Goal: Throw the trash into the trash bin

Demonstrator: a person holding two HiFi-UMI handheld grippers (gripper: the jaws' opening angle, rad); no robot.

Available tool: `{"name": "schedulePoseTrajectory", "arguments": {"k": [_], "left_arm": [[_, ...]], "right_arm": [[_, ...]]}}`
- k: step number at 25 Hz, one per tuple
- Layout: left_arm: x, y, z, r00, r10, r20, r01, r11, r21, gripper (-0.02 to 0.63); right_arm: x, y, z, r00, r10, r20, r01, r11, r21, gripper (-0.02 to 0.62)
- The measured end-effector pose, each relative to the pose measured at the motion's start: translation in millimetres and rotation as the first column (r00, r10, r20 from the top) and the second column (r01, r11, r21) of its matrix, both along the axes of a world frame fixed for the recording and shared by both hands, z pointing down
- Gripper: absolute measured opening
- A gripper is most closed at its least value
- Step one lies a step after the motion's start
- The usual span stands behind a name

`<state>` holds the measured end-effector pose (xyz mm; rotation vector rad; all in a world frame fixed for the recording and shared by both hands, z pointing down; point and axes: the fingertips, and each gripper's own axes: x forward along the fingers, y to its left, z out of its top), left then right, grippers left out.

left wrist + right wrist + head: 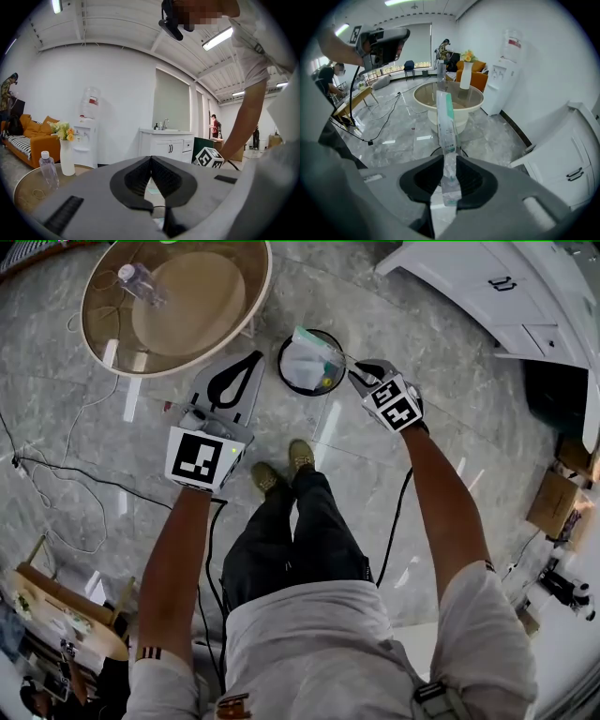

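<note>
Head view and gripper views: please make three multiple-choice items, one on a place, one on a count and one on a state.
1. Where is the bin?
A on the floor, beside the table
B on top of it
C under it

2. How many bottles stand on the table?
A none
B one
C three

3. The right gripper is:
A open, empty
B shut on nothing
C shut on a wrapper

Key:
1 A, the head view shows it on the floor by the table's edge.
2 B, a single clear bottle stands there.
3 C, its jaws pinch the wrapper.
</note>
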<state>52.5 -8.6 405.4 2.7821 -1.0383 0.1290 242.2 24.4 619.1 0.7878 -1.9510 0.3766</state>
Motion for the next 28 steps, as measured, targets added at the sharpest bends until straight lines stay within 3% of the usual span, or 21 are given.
{"name": "schedulePoseTrajectory", "arguments": {"k": [17,23,28], "left_arm": [[29,-19,38,0.997,-0.080,0.011,0.080,0.995,-0.052,0.000],[17,-25,49,0.992,-0.119,0.039,0.122,0.990,-0.068,0.000],[14,-25,51,0.990,-0.137,0.038,0.140,0.988,-0.072,0.000]], "right_arm": [[41,-6,89,0.992,-0.011,-0.127,-0.008,0.988,-0.152,0.100],[34,-18,108,0.993,0.016,-0.115,-0.037,0.982,-0.184,0.138],[17,-25,102,0.999,0.038,-0.037,-0.044,0.983,-0.177,0.146]]}}
